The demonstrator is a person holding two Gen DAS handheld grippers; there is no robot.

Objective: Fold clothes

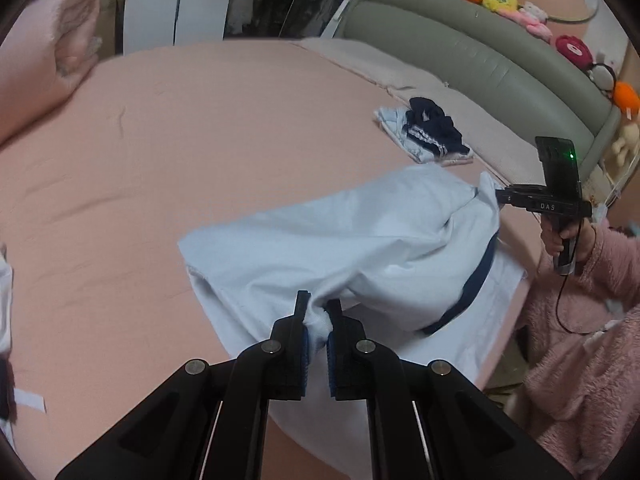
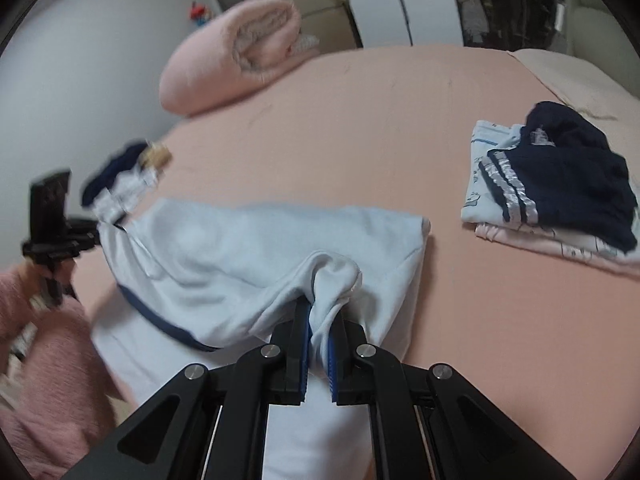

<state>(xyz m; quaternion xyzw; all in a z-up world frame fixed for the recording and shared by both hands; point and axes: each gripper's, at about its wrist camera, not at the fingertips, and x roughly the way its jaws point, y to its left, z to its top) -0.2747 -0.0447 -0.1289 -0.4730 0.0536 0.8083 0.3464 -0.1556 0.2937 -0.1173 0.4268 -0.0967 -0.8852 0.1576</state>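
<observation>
A pale blue garment point(image 1: 360, 240) with a navy band is stretched between both grippers, partly lifted over the pink bed point(image 1: 200, 140). In the left wrist view my left gripper point(image 1: 318, 308) is shut on a bunched corner of it. The right gripper point(image 1: 498, 196) pinches the opposite corner at the right, held by a hand in a pink fleece sleeve. In the right wrist view my right gripper point(image 2: 320, 312) is shut on a gathered fold of the same garment point(image 2: 240, 240). The left gripper point(image 2: 98, 236) holds the far end at the left, blurred.
A stack of folded clothes point(image 2: 552, 184) topped by a navy piece lies to the right on the bed. A rolled pink blanket point(image 2: 240, 52) sits at the far side. A navy and white garment point(image 2: 120, 184) lies behind the left gripper. A green headboard point(image 1: 480, 64) carries plush toys.
</observation>
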